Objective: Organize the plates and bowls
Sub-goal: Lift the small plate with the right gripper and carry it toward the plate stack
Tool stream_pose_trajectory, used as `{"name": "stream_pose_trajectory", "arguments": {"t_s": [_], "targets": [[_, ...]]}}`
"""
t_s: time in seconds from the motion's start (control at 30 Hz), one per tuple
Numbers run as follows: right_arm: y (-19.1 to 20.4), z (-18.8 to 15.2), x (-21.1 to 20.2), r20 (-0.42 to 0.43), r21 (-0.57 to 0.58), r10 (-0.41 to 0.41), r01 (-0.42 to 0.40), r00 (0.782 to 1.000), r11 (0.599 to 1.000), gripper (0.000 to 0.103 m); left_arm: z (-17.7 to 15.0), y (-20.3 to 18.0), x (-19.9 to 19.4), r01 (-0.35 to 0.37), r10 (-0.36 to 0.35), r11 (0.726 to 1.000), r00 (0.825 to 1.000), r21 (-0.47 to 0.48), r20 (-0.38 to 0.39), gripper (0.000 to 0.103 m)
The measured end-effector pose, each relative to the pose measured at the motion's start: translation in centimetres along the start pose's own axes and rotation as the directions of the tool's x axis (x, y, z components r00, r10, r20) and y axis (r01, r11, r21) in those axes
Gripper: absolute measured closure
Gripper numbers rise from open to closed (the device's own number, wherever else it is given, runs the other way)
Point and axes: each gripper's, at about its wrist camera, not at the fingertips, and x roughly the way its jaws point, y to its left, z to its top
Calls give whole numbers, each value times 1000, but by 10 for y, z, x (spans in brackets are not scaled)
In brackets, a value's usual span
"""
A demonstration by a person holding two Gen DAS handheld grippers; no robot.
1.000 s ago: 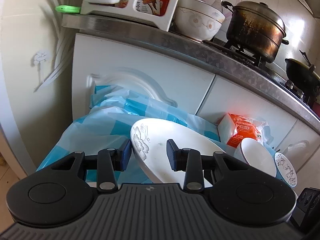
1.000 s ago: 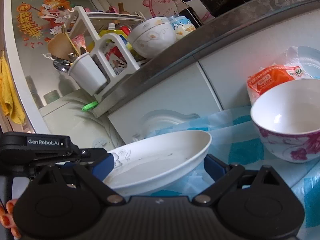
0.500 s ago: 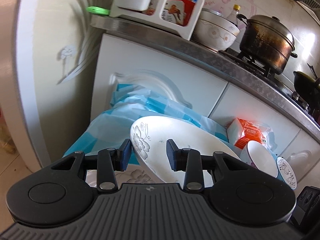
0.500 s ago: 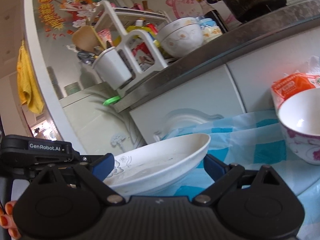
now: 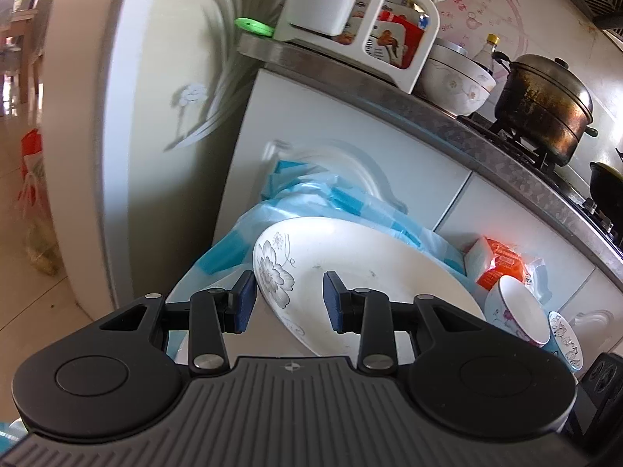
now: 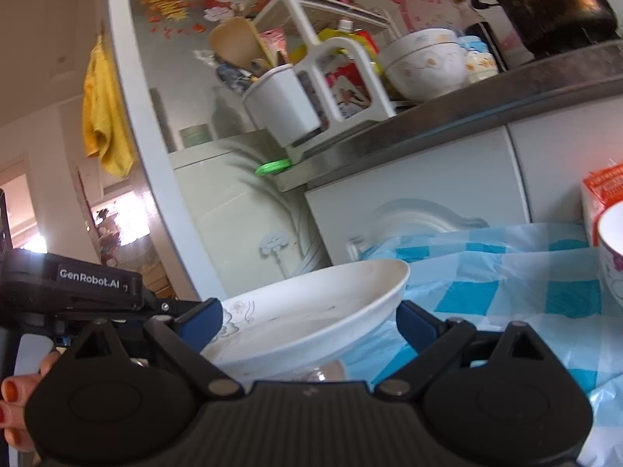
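Note:
A white plate with a grey flower print [image 5: 350, 264] hangs tilted above the blue checked cloth [image 5: 311, 202]. My left gripper [image 5: 289, 299] is shut on its flowered rim, one pad under it and one on its inner face. In the right wrist view the same plate [image 6: 311, 303] lies between the wide-spread fingers of my right gripper [image 6: 307, 321]. Its pads do not visibly press on the plate. A white bowl with purple flowers [image 5: 518, 311] stands to the right, half cut off in the right wrist view [image 6: 611, 249]. A small blue-patterned dish [image 5: 564, 338] sits beside it.
An orange packet [image 5: 502, 264] leans on the white cabinet behind the bowl. The steel counter [image 5: 428, 105] above carries a white rack, stacked bowls [image 5: 455, 78] and a dark pot [image 5: 545, 105]. A pale fridge [image 5: 155, 116] stands at the left. A hand with orange nails [image 6: 11, 401] holds the left tool.
Both grippers moved left with the plate still between them. The purple-flowered bowl and orange packet slid to the right edge, and more of the fridge came into view.

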Motion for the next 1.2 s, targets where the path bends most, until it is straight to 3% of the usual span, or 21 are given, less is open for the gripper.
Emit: {"name": "stream_pose_trajectory", "arguments": {"t_s": [0.33, 0.77, 1.2], "targets": [[18, -7, 3, -60, -80, 67, -72, 996, 994, 7, -14, 18, -19, -45, 46, 997, 999, -56, 11, 65], [34, -16, -8, -97, -175, 60, -76, 994, 982, 7, -27, 30, -23, -53, 52, 995, 999, -84, -14, 65], [38, -25, -20, -135, -166, 34, -56, 990, 985, 7, -35, 29, -25, -55, 54, 996, 998, -77, -21, 65]]}}
